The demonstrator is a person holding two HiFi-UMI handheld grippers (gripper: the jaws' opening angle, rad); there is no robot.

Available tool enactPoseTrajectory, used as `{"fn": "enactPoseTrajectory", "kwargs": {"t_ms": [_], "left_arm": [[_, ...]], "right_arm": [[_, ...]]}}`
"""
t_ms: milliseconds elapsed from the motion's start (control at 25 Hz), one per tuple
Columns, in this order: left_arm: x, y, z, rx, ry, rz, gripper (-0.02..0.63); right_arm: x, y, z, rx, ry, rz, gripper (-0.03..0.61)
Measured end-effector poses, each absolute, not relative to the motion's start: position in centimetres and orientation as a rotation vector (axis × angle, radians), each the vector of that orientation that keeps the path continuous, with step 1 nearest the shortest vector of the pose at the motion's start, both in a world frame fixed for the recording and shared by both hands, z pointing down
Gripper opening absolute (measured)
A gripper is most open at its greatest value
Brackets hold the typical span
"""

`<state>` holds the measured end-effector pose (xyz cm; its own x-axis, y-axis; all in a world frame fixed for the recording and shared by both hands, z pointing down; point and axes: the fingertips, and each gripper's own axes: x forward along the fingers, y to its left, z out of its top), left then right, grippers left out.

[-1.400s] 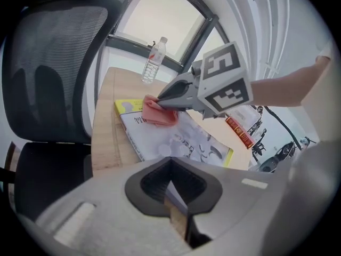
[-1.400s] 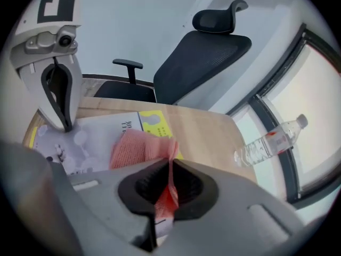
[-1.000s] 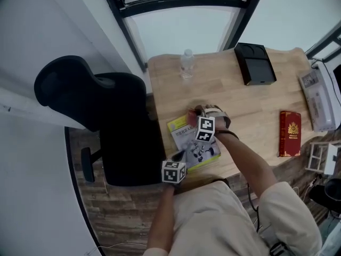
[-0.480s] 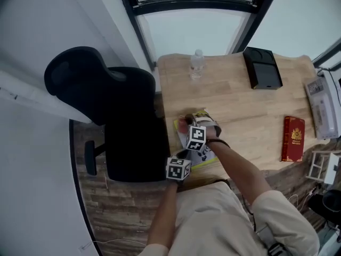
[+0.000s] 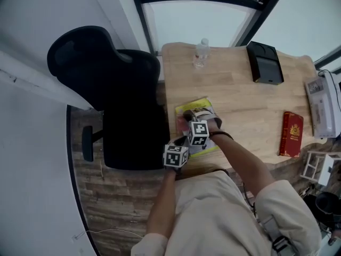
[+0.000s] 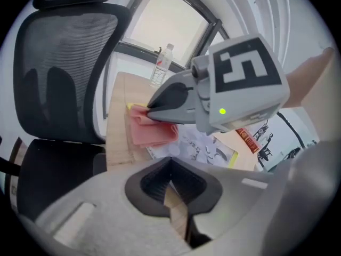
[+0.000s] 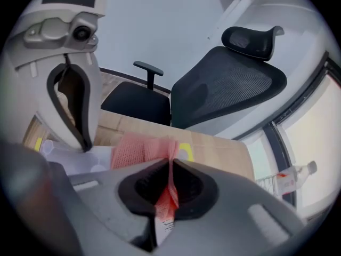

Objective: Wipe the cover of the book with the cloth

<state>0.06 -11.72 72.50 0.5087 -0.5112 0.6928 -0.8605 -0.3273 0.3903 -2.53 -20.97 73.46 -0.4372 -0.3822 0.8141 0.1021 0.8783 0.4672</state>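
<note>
The main risk is the book (image 5: 205, 103) skating. It lies on the near left corner of the wooden desk (image 5: 240, 97), close to the edge beside the office chair (image 5: 122, 100). A firm stroke toward that edge could push it over, because nothing visibly pins it. Your left gripper (image 6: 170, 184) has its jaws pressed together on nothing. It sits at the book's near edge, and no view shows whether it touches the cover. I would bear down with it before you stroke.

The second risk is the grip on the pink cloth (image 7: 139, 148). Your right gripper (image 7: 170, 170) pinches it by a thin fold, and the rest is bunched ahead of the jaws. Drag across the glossy cover could pull the fold free. It could also roll the cloth up, so that the hard jaw tips scrape the cover instead of the fabric.

The cloth lies on the left part of the cover, toward the chair side, under the right gripper's tips. The yellow-bordered far corner of the book shows just past it. Most of the white illustrated cover lies between the two grippers, and I judge it not yet wiped.
</note>
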Motion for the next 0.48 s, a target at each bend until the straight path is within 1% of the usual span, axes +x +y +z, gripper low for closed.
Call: {"fn": "enactPoseTrajectory", "kwargs": {"t_ms": [280, 480], "left_arm": [[-3.5, -11.7, 71.8, 1.938, -1.226, 0.514, 0.002], [-3.5, -10.9, 71.5, 1.951, -1.220, 0.500, 0.002]], "right_arm": [[-1.2, -17.1, 73.4, 0.100, -1.953, -0.571, 0.017], [-0.4, -11.8, 73.3, 0.046, -1.986, -0.539, 0.016]]}}
